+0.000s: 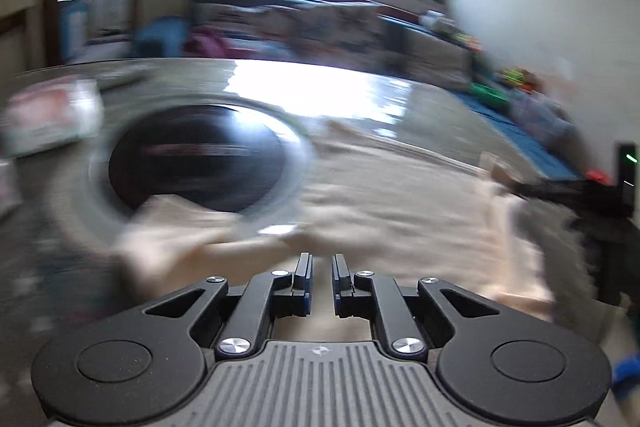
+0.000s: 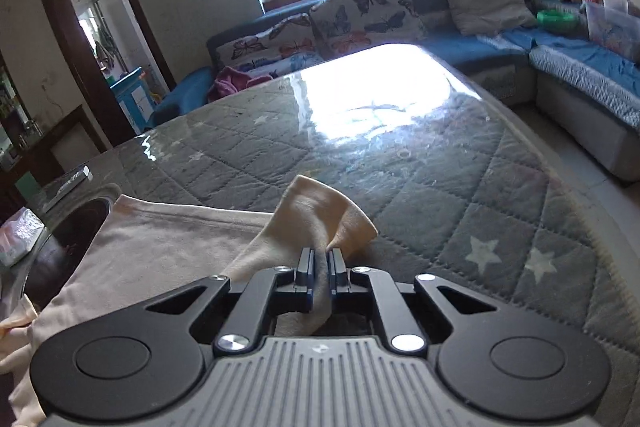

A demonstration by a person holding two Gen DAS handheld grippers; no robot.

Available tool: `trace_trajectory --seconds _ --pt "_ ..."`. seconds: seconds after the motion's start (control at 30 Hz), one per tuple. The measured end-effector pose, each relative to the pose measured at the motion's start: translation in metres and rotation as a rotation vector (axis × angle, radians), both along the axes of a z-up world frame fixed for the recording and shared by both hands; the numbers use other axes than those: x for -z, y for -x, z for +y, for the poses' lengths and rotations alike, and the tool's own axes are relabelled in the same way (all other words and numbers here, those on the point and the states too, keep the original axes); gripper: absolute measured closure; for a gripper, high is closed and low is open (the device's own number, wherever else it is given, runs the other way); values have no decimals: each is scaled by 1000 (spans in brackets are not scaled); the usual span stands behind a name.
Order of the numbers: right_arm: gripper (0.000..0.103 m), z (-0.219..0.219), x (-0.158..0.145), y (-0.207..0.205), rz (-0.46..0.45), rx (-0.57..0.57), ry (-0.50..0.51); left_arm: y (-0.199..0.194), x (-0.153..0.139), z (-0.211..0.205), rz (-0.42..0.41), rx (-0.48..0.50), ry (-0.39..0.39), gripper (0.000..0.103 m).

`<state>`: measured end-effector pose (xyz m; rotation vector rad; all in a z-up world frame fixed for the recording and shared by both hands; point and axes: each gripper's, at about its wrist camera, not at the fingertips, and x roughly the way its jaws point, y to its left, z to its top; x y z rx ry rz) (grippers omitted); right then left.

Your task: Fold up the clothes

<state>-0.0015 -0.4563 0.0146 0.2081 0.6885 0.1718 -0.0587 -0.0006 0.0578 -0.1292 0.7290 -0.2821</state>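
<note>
The beige garment (image 2: 160, 247) lies spread on the quilted counter (image 2: 440, 195), part of it over the dark round inset (image 2: 68, 239). My right gripper (image 2: 319, 259) pinches a bunched corner beside the cloth. My left gripper (image 1: 319, 267), jaws slightly parted and empty, hangs directly over the cloth.

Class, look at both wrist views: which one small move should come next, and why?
Probably bring the left hand-held gripper down to pinch the beige cotton garment: its jaws are apart and empty, while the right hand-held gripper already clamps a lifted fold.
</note>
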Motion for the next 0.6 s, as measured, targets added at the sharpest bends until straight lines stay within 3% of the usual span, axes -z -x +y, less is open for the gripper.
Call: trace_trajectory --seconds 0.23,0.4,0.6 --pt "97 -1 -42 55 -153 30 167 -5 13 -72 16 271 11 92" --pt "97 -20 -69 106 -214 97 231 6 24 -105 39 421 39 92" --pt "95 -37 -59 116 -152 143 260 21 42 -129 96 552 46 91"
